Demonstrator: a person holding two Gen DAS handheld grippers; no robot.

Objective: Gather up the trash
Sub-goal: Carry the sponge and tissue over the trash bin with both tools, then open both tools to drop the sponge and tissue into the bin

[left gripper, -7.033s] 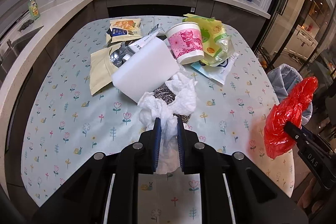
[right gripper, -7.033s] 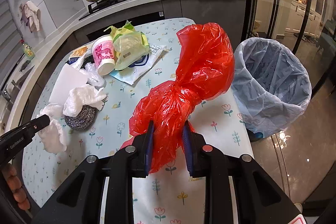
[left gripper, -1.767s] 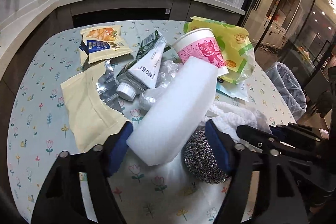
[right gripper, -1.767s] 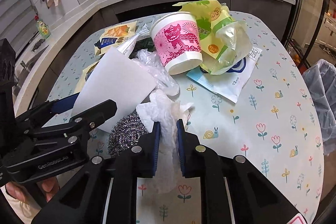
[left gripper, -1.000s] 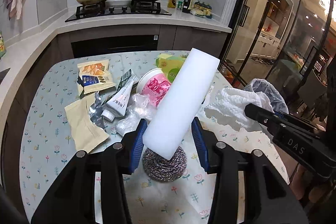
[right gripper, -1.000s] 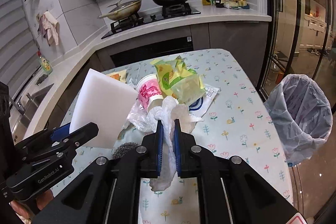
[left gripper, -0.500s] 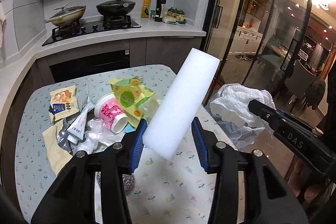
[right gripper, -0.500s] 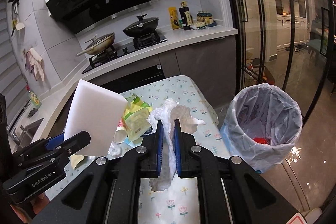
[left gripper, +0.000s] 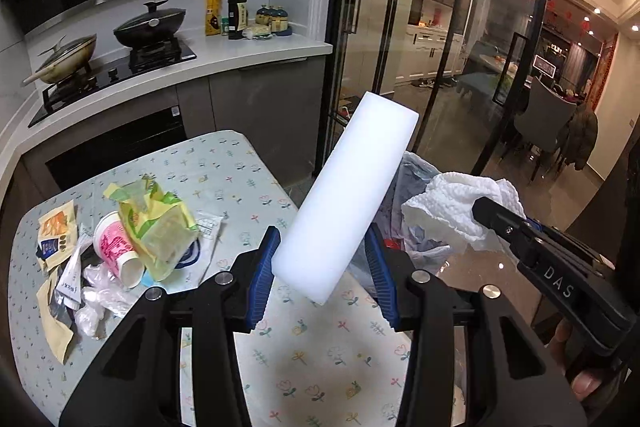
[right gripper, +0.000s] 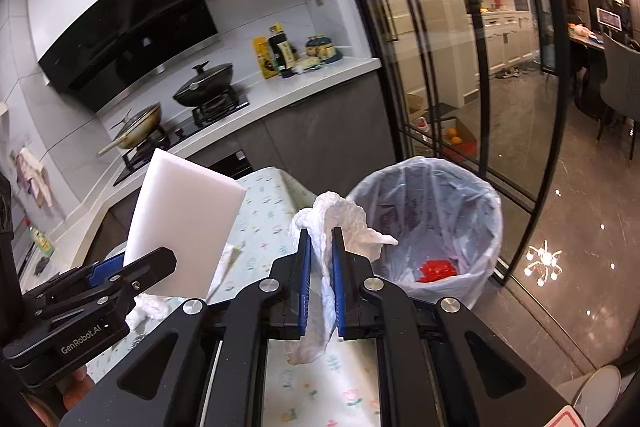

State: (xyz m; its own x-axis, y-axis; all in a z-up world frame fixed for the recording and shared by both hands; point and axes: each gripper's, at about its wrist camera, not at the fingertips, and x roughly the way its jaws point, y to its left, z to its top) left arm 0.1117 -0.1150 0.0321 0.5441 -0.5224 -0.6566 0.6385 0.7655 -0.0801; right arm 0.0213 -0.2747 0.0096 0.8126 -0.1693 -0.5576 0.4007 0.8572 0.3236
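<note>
My left gripper (left gripper: 322, 251) is shut on a white foam block (left gripper: 348, 193) and holds it tilted above the table's right end. The block also shows in the right wrist view (right gripper: 180, 223). My right gripper (right gripper: 320, 239) is shut on a crumpled white paper towel (right gripper: 340, 223), held in the air just left of the trash bin (right gripper: 436, 195). The bin has a pale plastic liner, and a red bag (right gripper: 436, 269) lies at its bottom. In the left wrist view the towel (left gripper: 452, 207) hangs over the bin's liner (left gripper: 412, 183), which the block mostly hides.
The floral-cloth table (left gripper: 236, 171) holds more trash at its left: a pink paper cup (left gripper: 116, 247), a yellow-green bag (left gripper: 156, 223), snack packets (left gripper: 56, 231), clear plastic wrap (left gripper: 96, 299). A stove with pans (left gripper: 148, 23) stands behind. Glass doors (right gripper: 460, 67) are beyond the bin.
Both grippers have swung right and risen, carrying the foam block and the paper towel toward the bin. The steel scourer on the table has dropped out of view.
</note>
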